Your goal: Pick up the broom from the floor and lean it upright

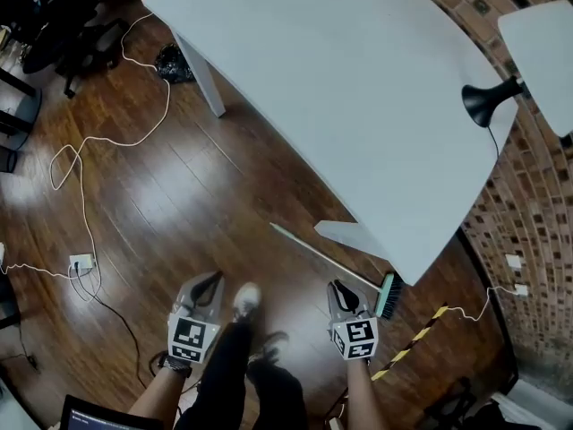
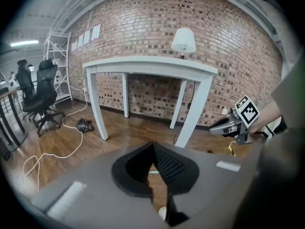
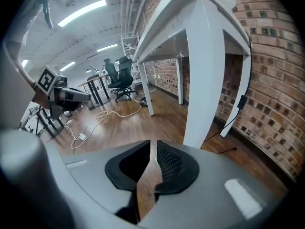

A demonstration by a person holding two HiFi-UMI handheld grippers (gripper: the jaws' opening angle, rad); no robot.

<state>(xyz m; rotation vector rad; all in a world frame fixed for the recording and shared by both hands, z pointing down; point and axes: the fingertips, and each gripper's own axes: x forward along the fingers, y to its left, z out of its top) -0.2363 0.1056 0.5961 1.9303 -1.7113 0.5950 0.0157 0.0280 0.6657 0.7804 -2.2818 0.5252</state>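
Note:
The broom (image 1: pixel 327 260) lies flat on the wooden floor, its pale handle running up-left from a teal brush head (image 1: pixel 388 296) under the table's near corner. My right gripper (image 1: pixel 337 287) (image 3: pixel 153 143) hovers just left of the brush head, close to the handle's lower end, apart from it. Its jaws stand a narrow slit apart with only floor showing between them. My left gripper (image 1: pixel 213 279) (image 2: pixel 153 146) hangs further left over bare floor, beside a white shoe (image 1: pixel 247 300). Its fingertips meet at the front and hold nothing.
A large white table (image 1: pixel 358 88) on white legs (image 1: pixel 208 79) covers the upper right, a black lamp (image 1: pixel 488 101) at its edge by the brick wall (image 1: pixel 528 240). White cables (image 1: pixel 85 164) and a power strip (image 1: pixel 81 262) lie left. Yellow-black tape (image 1: pixel 414 339) marks the floor.

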